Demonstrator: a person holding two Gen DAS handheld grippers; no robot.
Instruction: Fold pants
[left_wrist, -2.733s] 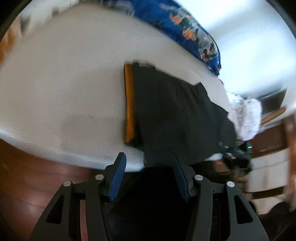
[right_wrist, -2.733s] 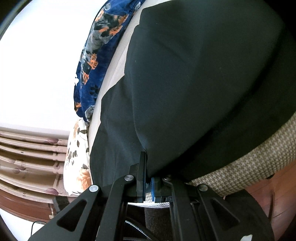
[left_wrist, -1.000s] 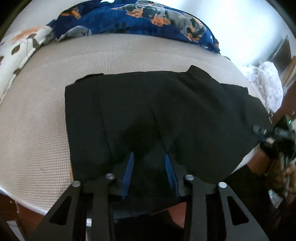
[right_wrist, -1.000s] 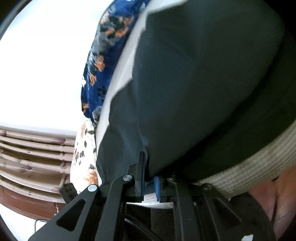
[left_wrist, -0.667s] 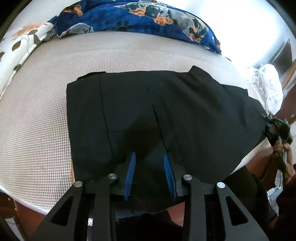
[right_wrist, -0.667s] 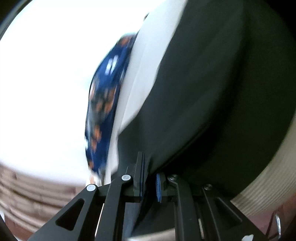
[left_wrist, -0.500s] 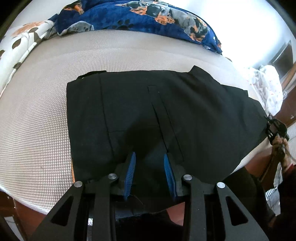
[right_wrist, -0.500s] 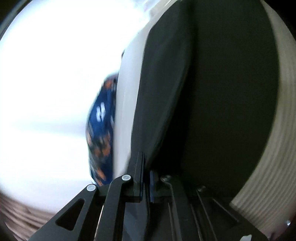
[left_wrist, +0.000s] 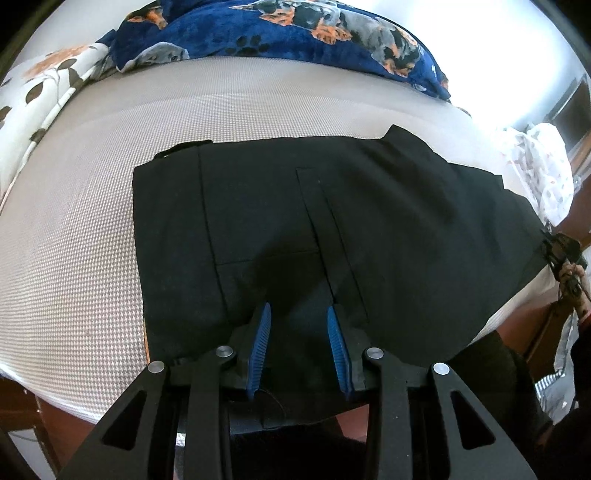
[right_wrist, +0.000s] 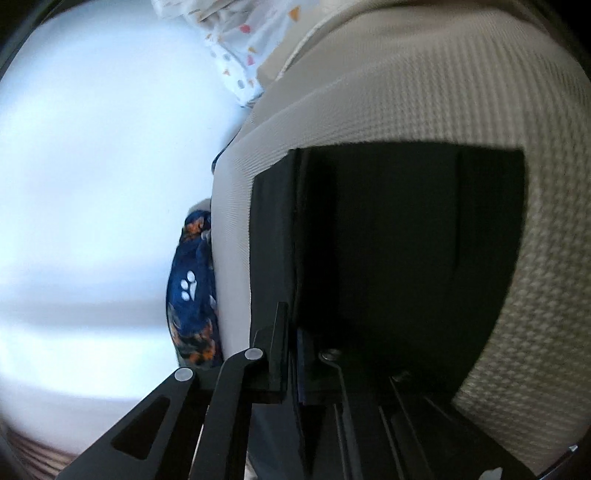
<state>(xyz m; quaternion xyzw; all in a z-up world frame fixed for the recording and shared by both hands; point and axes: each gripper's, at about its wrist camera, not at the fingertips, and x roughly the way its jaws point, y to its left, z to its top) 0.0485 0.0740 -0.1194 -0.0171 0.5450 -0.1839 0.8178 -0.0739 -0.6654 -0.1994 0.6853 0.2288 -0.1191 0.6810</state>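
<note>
Black pants (left_wrist: 369, 221) lie flat across a bed (left_wrist: 81, 240) covered in beige houndstooth cloth. My left gripper (left_wrist: 299, 328) points down at their near edge, its blue pads (left_wrist: 263, 332) apart with flat black cloth under the gap, gripping nothing. At the far right a hand holds my right gripper (left_wrist: 559, 251) at the end of the pants. In the right wrist view that gripper (right_wrist: 293, 325) is shut on the edge of the pants (right_wrist: 406, 258), which stretch away over the bed (right_wrist: 443, 92) in stacked layers.
A blue dog-print blanket (left_wrist: 295, 26) and a floral pillow (left_wrist: 44, 85) lie along the far side of the bed. White spotted fabric (left_wrist: 539, 166) sits at the right end. Wooden floor (left_wrist: 22, 402) shows below the near bed edge.
The right gripper swung sideways and rolled while staying clamped on the pants' end, so its view now looks along the bed. The left gripper and the pants under it stayed put.
</note>
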